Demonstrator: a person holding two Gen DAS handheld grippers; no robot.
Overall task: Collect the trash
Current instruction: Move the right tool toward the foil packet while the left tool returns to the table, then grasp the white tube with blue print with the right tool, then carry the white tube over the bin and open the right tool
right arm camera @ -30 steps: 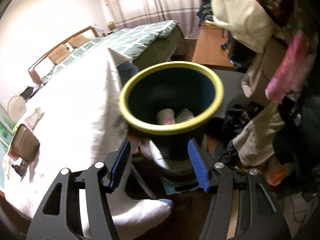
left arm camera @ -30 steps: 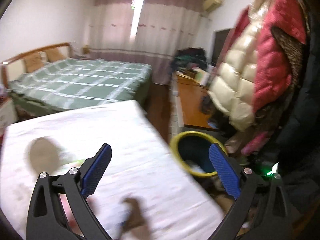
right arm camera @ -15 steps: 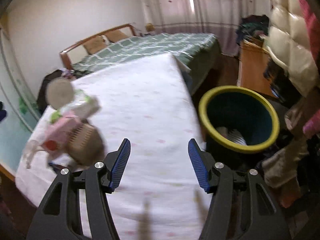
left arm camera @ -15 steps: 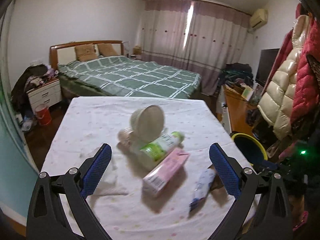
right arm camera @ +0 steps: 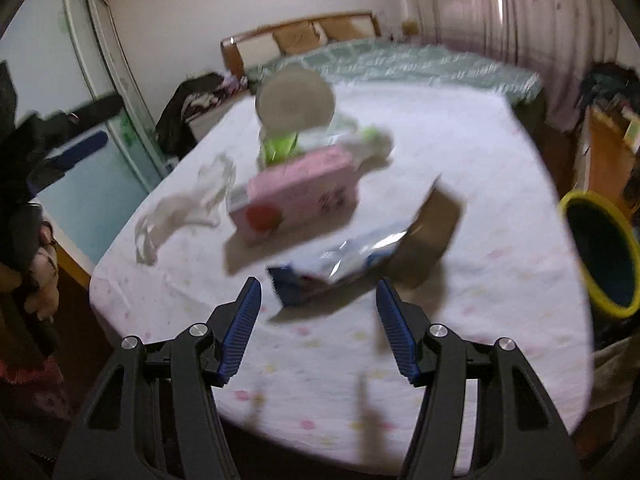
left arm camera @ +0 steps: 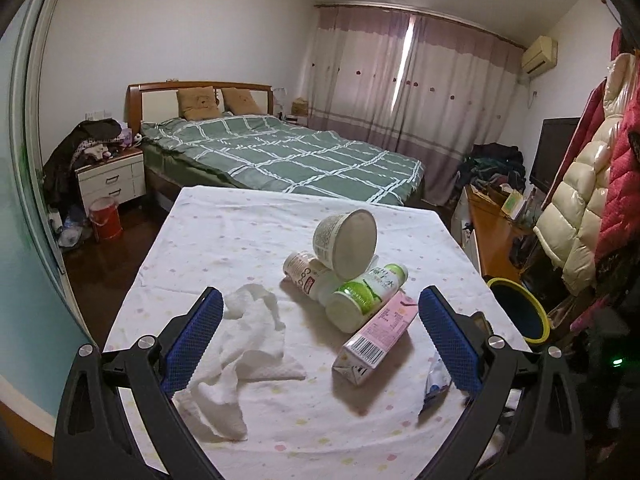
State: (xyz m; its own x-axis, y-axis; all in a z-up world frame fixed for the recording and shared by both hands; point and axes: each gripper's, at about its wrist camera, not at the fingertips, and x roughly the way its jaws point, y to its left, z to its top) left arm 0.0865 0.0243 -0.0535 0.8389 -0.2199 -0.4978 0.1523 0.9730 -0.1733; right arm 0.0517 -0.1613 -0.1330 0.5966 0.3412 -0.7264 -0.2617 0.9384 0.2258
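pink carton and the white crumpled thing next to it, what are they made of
The pink carton looks like coated paperboard with a slight sheen: flat printed panels, a barcode, folded glued end flaps. The white crumpled thing looks like matte tissue or paper towel, with soft wrinkles and an embossed texture, though thin cloth is possible.

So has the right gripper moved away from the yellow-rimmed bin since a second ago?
Yes. The right gripper swung from over the bin to the table; the bin now sits at the view's right edge.

Green-checked bed [left arm camera: 280, 156], closed pink curtains [left arm camera: 404, 84], white walls [left arm camera: 180, 20]
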